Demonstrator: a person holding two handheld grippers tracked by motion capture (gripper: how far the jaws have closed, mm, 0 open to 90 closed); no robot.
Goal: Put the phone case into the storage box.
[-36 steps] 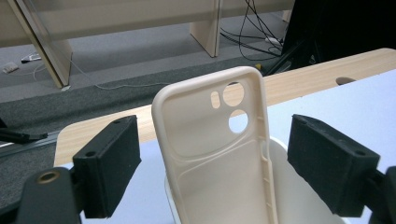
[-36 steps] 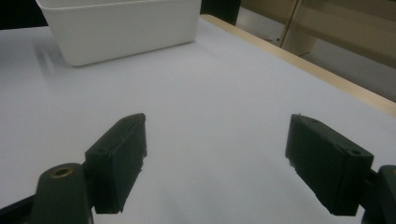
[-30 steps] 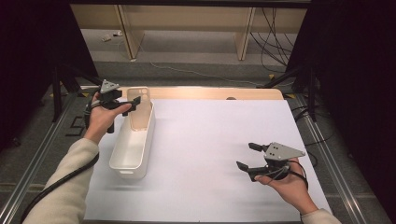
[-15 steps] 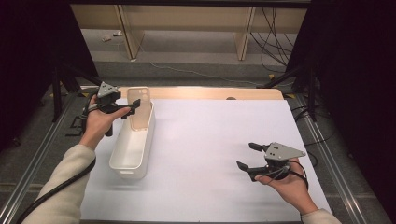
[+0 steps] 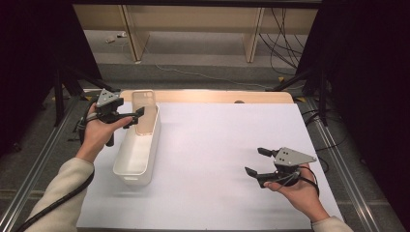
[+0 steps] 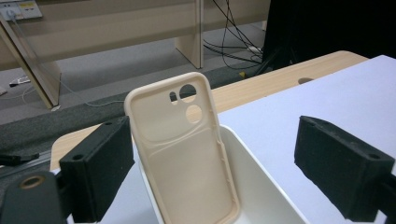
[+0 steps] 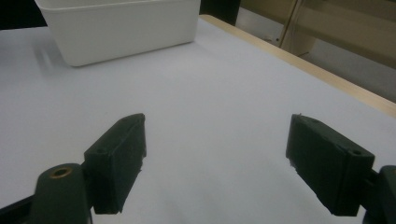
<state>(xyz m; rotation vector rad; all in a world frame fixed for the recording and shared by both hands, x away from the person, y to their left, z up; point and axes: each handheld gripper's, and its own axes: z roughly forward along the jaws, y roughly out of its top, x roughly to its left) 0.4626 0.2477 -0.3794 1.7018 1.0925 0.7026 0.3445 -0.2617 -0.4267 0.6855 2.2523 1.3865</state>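
A beige phone case (image 5: 144, 112) (image 6: 187, 154) stands upright in the far end of a long white bin (image 5: 138, 164) (image 6: 261, 186), leaning on its end wall with the camera cut-outs at the top. My left gripper (image 5: 134, 117) (image 6: 215, 140) is open just left of the bin's far end. Its jaws point at the case from a short way off, wide apart and touching nothing. My right gripper (image 5: 255, 161) (image 7: 215, 140) is open and empty, held low over the white table (image 5: 217, 145) at the front right.
The bin (image 7: 116, 28) lies lengthwise along the left side of the white table top. A wooden strip (image 5: 217, 96) with a small hole runs along the far edge. Metal rails (image 5: 348, 169) flank the table, and cables lie on the floor beyond.
My left gripper has drawn back a little to the left and toward the person, away from the case. The right gripper and the bin have stayed put.
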